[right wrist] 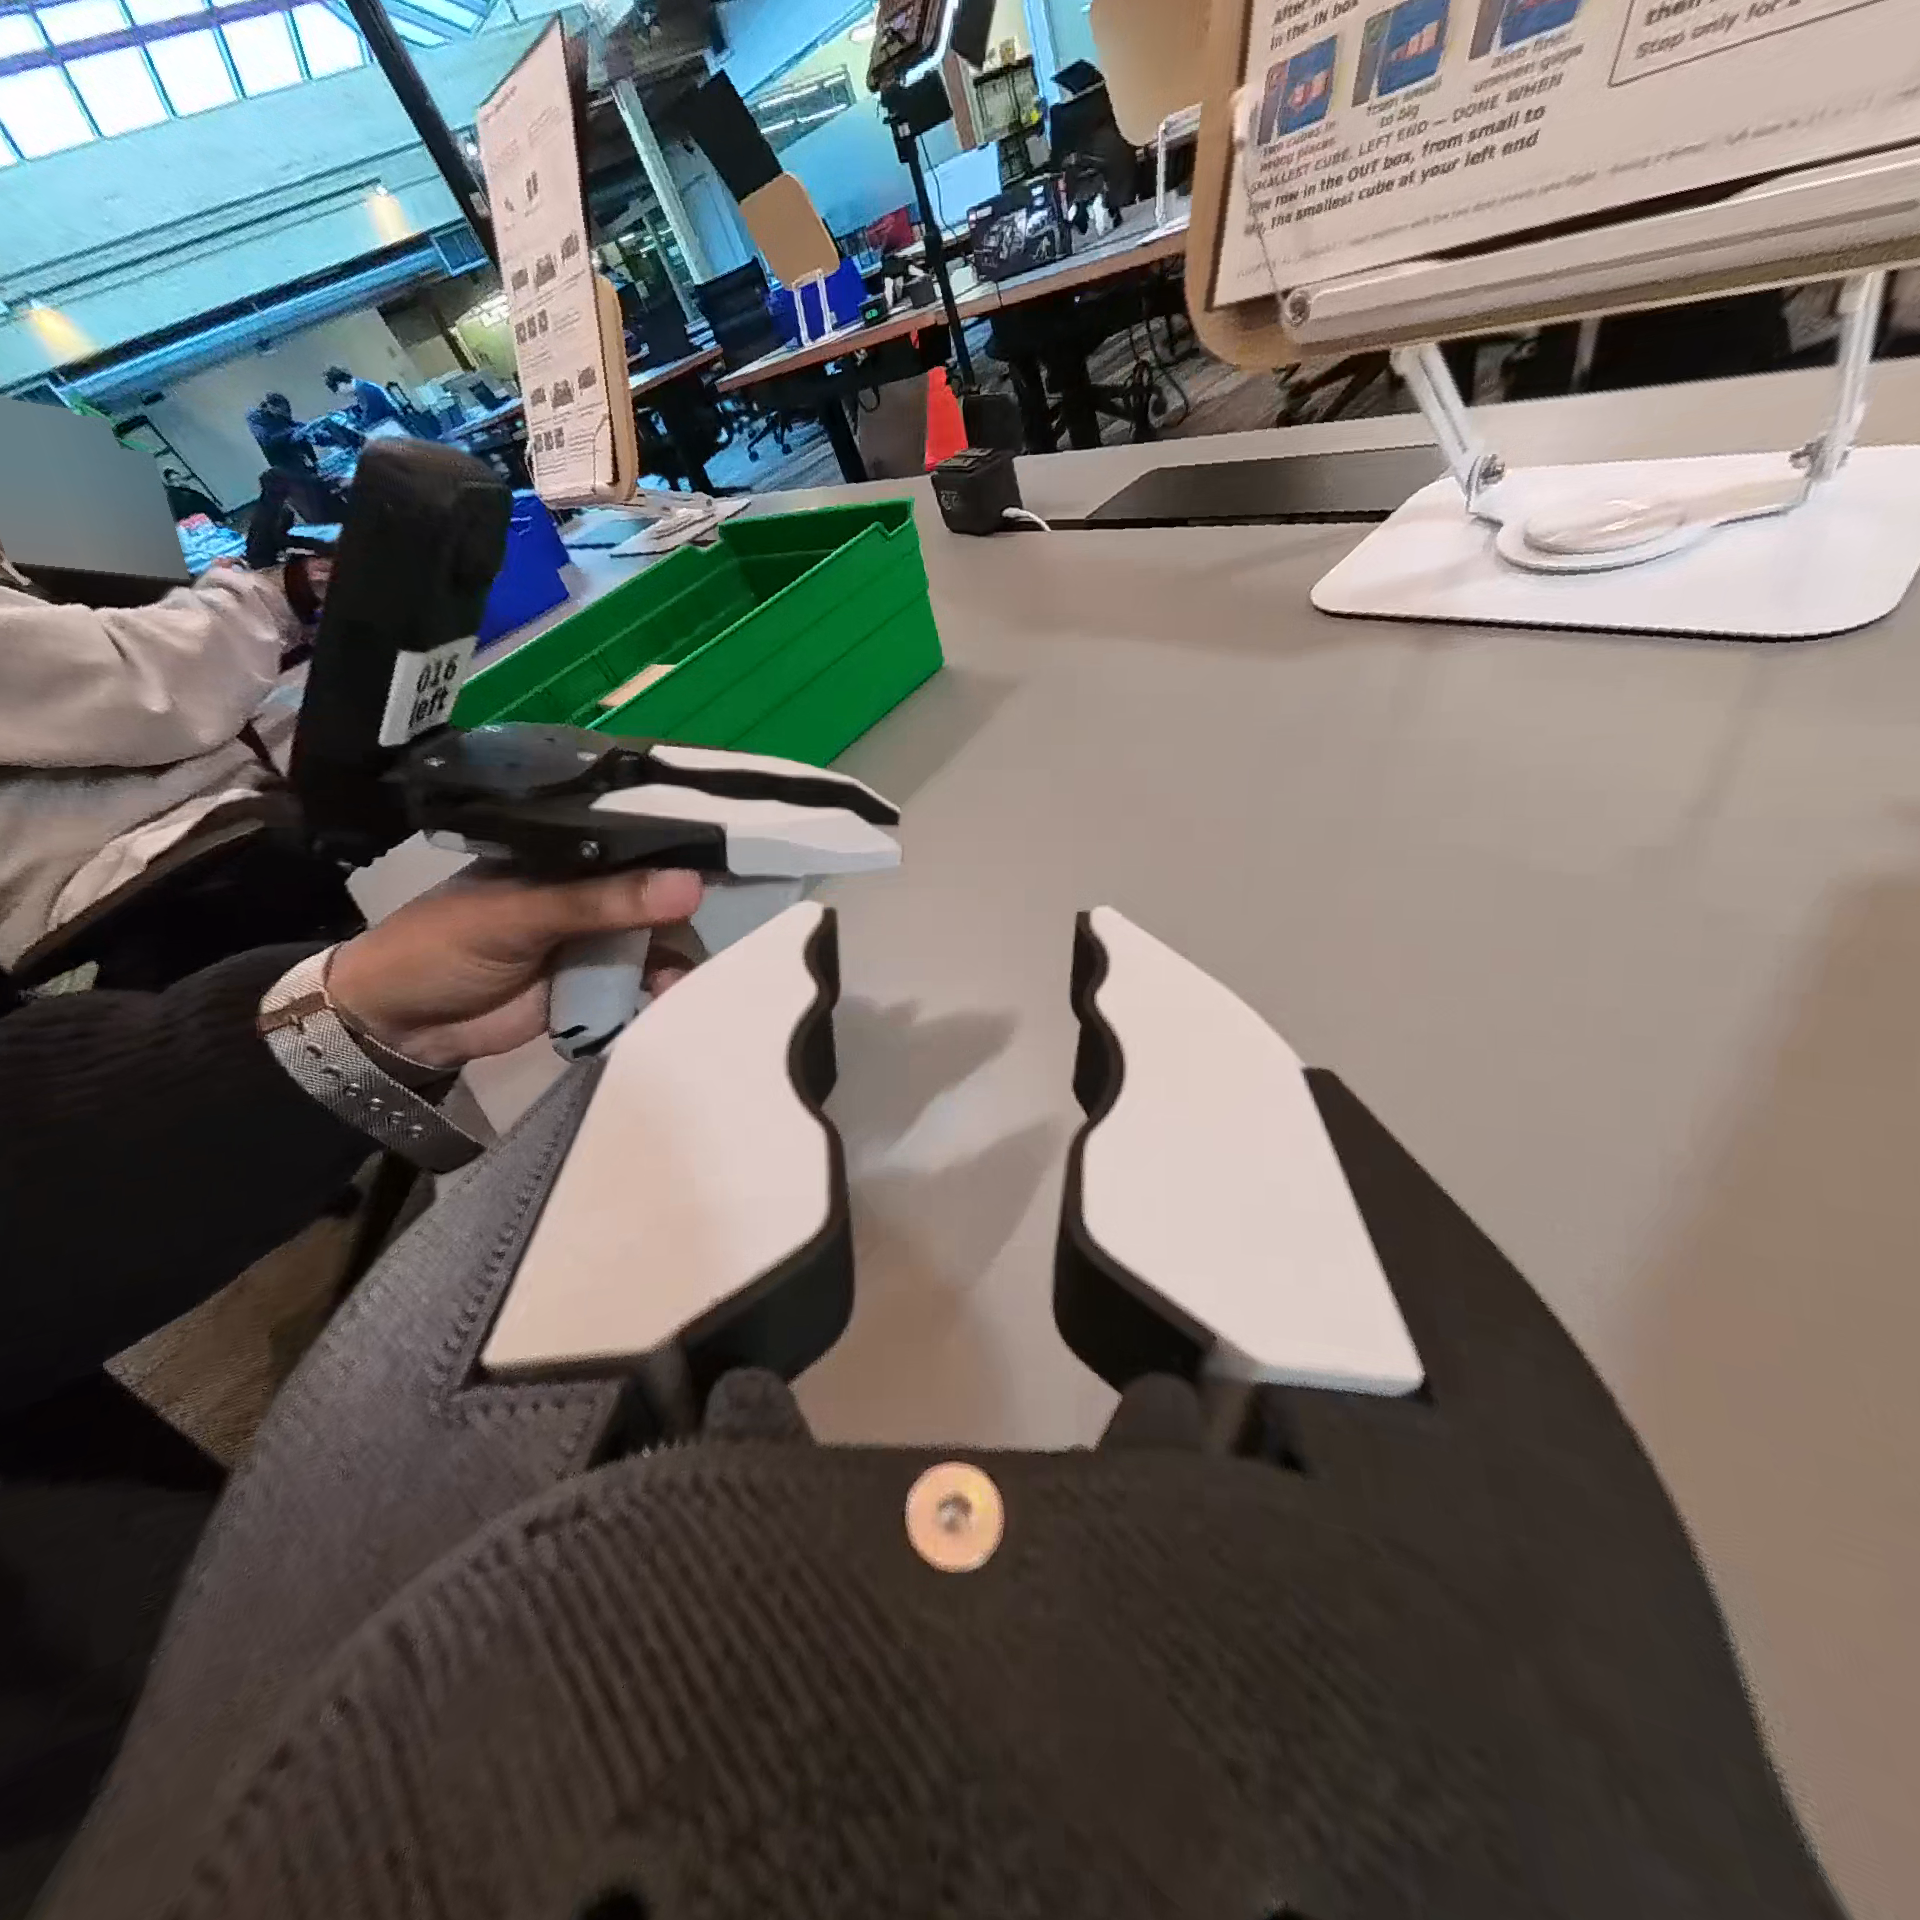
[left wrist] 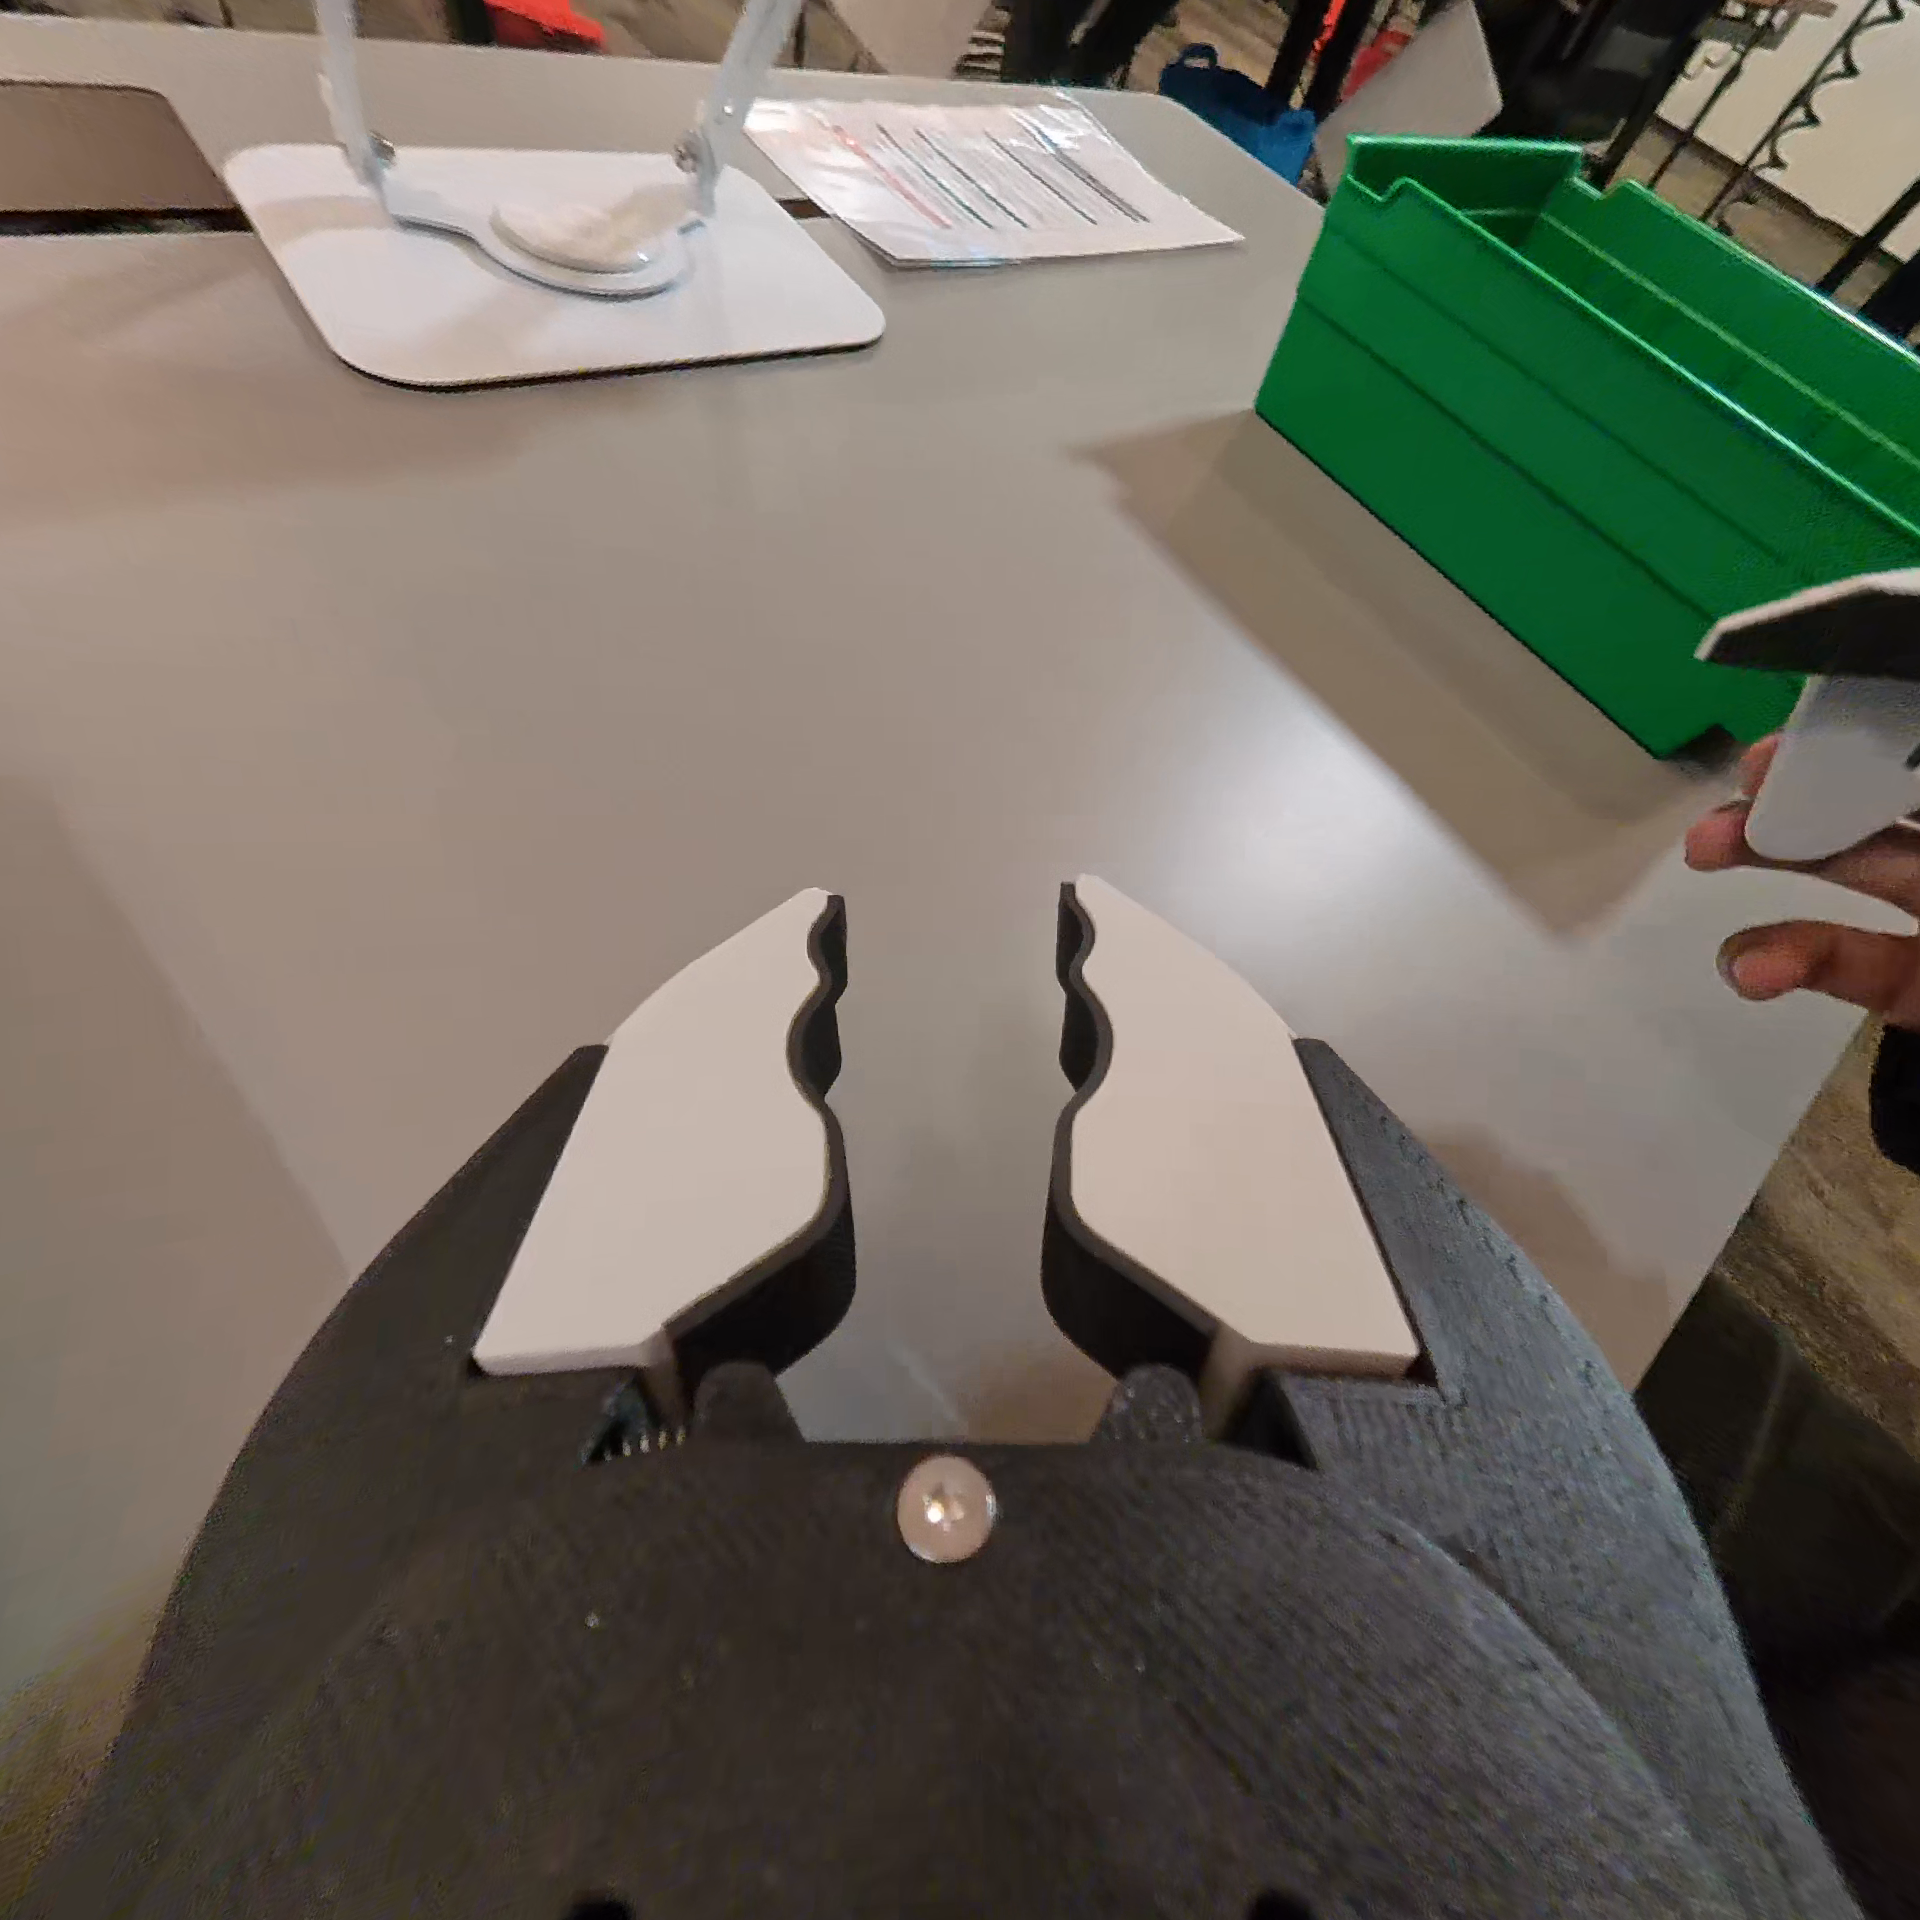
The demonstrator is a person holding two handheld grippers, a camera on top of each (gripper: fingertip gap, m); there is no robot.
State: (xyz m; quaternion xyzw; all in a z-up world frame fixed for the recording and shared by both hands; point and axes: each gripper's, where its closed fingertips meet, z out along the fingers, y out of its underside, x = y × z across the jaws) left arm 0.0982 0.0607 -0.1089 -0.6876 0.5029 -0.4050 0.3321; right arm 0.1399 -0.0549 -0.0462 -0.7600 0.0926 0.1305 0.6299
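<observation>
My left gripper point(left wrist: 954, 914) is open and empty, hovering low over a bare grey table point(left wrist: 727, 623). My right gripper point(right wrist: 954, 925) is also open and empty over the same table point(right wrist: 1351, 831). In the right wrist view, the left gripper point(right wrist: 896, 834) shows at the left, held by a hand point(right wrist: 478, 966), and its fingers point right. In the left wrist view, one finger of the right gripper point(left wrist: 1829, 623) and a hand point(left wrist: 1808, 956) show at the right edge. A green bin point(left wrist: 1558, 416) stands beyond it.
A white stand base point(left wrist: 551, 260) and a laminated sheet point(left wrist: 987, 177) lie at the table's far side. In the right wrist view, a green bin point(right wrist: 748, 623) holding a pale wooden piece point(right wrist: 639, 681) sits left, and a board on a stand point(right wrist: 1610, 561) sits right. People sit at other tables behind.
</observation>
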